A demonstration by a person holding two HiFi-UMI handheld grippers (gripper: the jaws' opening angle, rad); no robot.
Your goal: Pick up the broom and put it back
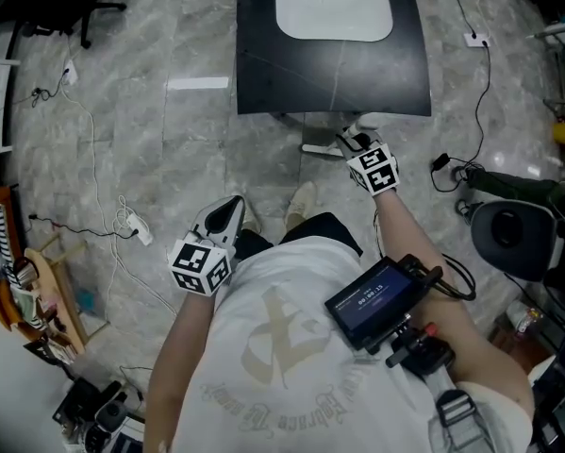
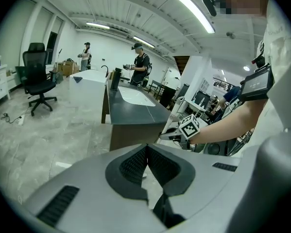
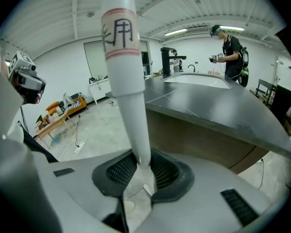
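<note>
A white broom handle [image 3: 128, 76], banded in red and marked with dark characters, is gripped between the jaws of the right gripper [image 3: 144, 171] beside a dark counter [image 3: 223, 108]. The left gripper [image 2: 146, 164] is seen empty, jaws pressed together.

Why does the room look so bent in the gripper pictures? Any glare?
Left gripper view: the wide lens bows the ceiling lights, corners go black. Right gripper view: same bending, broom handle looms large. Head view: a bright reflection on the floor.
</note>
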